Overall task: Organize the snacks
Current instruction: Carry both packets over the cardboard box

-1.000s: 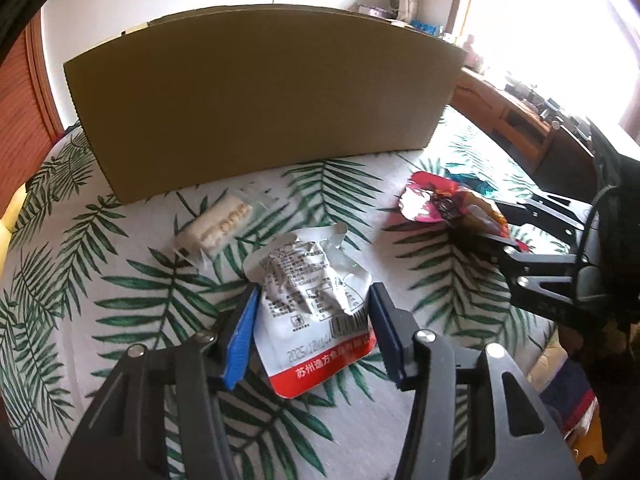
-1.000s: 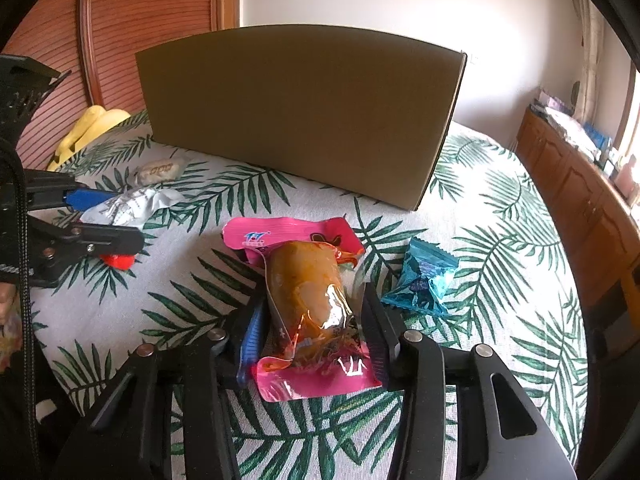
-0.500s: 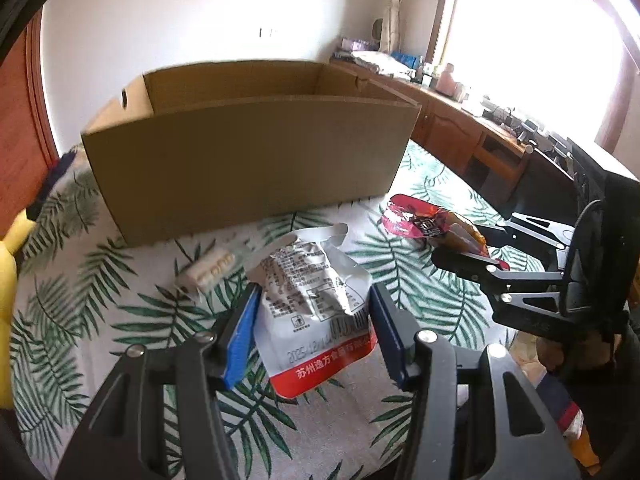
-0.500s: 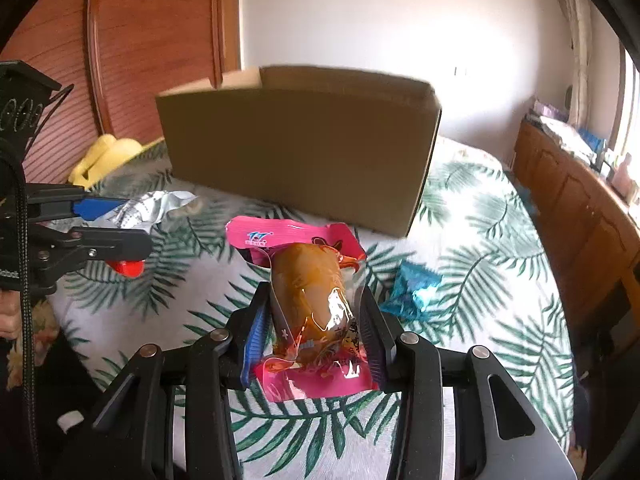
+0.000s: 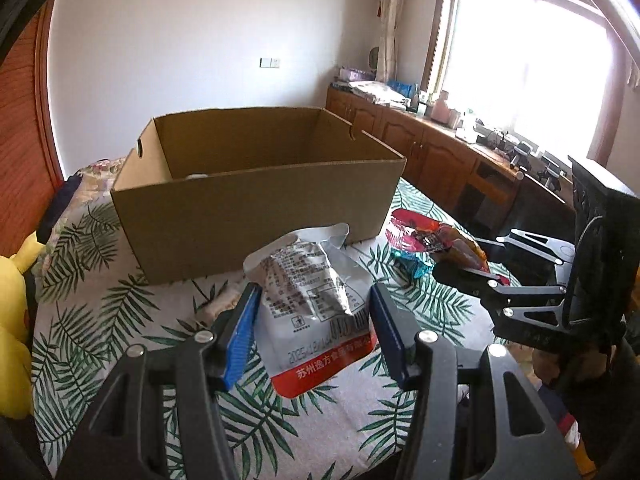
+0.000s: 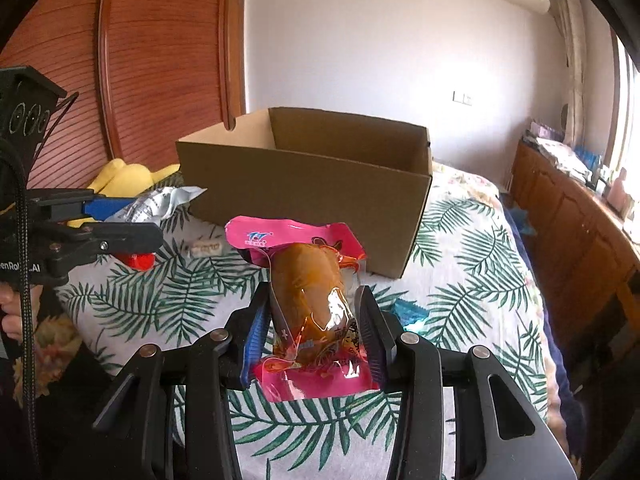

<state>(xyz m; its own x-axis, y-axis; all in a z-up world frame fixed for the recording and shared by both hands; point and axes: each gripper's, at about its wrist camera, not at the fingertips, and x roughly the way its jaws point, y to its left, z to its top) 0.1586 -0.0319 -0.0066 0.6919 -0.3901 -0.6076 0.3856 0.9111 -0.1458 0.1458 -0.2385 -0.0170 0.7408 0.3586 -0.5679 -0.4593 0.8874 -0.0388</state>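
Snacks, left wrist view: a silver pouch (image 5: pixel 310 300) is pinched between the left gripper's (image 5: pixel 312 332) jaws, raised before the cardboard box (image 5: pixel 256 204). Right wrist view: the right gripper's (image 6: pixel 310 334) jaws clamp a pink packet (image 6: pixel 308 300) above the leaf-print bed (image 6: pixel 472 280).
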